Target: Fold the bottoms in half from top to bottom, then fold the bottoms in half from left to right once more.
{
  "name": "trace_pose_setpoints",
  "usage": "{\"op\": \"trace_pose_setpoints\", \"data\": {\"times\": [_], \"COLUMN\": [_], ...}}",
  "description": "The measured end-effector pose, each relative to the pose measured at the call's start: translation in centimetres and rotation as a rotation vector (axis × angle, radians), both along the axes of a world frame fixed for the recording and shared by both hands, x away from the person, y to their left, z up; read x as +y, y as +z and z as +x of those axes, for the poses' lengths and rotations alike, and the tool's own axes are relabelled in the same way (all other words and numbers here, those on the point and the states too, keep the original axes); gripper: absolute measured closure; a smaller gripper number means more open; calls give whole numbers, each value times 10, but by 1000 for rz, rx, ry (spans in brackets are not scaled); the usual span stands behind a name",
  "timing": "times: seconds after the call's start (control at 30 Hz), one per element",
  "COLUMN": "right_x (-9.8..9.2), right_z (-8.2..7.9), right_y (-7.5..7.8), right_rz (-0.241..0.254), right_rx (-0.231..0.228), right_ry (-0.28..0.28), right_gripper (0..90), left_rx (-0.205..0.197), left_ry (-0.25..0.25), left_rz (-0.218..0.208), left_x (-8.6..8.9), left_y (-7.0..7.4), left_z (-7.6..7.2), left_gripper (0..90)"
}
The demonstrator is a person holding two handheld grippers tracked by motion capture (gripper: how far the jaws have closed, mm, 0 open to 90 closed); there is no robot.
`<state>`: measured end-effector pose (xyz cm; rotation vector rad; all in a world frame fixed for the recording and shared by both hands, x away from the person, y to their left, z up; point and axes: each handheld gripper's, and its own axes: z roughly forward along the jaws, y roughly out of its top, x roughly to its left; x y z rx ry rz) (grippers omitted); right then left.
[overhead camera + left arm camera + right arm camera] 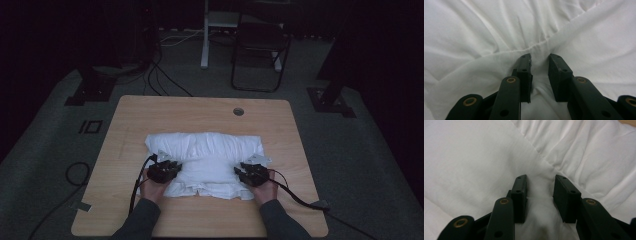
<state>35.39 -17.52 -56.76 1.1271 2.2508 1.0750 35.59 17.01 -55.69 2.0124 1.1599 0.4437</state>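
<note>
**Both grippers pinching folds of the white cloth**

My left gripper (170, 166) sits on the near left part of the cloth, and my right gripper (247, 171) on the near right part, as the high view shows. Each is carried in a hand, the forearms entering from the bottom edge.

Going from largest to smallest:

1. The wooden table (150, 112) is pale, with a small round hole (238, 111) near its far edge.
2. The white cloth (210, 145) lies bunched across the middle of the table, folded over itself, its near hem between my two hands.
3. In the left gripper view, the jaws stand partly closed, a raised ridge of cloth (540, 75) gathered between them and pressed against both pads; a seam runs crosswise just beyond the tips.
4. In the right gripper view, the jaws stand partly closed as well, a hump of cloth (539, 202) filling the gap and touching both pads.
5. A cable (300, 200) trails from the right gripper over the near right corner of the table.
</note>
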Motion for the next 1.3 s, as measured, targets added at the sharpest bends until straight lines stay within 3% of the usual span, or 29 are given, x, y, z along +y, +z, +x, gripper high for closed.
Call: {"op": "trace_pose_setpoints", "data": {"times": [0.23, 0.3, 0.37, 0.4, 0.43, 0.47, 0.53, 0.6, 0.67, 0.7, 0.93, 1.07, 1.23, 1.3], "right_x": [0, 0, 0, 0, 0, 0, 0, 0, 0, 0, -1, -1, -1, -1], "right_z": [-1, -1, 0, 0, 0, -1, -1, -1, -1, -1, -2, -2, -2, -2], "right_y": [-1, -1, -1, -1, -1, -1, -1, -1, -2, -2, -2, -3, -3, -3], "right_rz": [-1, -1, -2, -2, -2, -1, -2, 0, 3, 6, 10, 11, 12, 13], "right_rx": [-7, -7, -8, -8, -8, -9, -12, -15, -16, -16, -18, -19, -21, -22], "right_ry": [-4, -2, 0, 0, 0, 0, -1, -2, -2, -2, -2, -2, -1, -2], "right_gripper": [625, 624, 624, 624, 624, 624, 624, 624, 625, 625, 624, 624, 625, 625], "left_rx": [13, -6, -52, -52, -94, -107, -106, -92, -77, -63, 40, 96, 92, 80], "left_ry": [27, 50, 94, 94, 143, 173, 213, 272, 299, 315, 346, 354, 354, 346], "left_rz": [-16, -36, -41, -41, -48, -43, -27, -23, -24, 1, 77, 76, 96, 84], "left_x": [1, 5, 12, 12, 19, 24, 32, 41, 48, 50, 53, 55, 49, 48], "left_y": [5, 14, 24, 24, 33, 36, 39, 38, 33, 29, 9, 0, 0, 1], "left_z": [0, -1, -2, -2, -1, 0, 4, 8, 10, 11, 23, 27, 23, 20], "left_gripper": [692, 585, 485, 446, 446, 353, 272, 203, 169, 152, 83, 46, 54, 121]}}
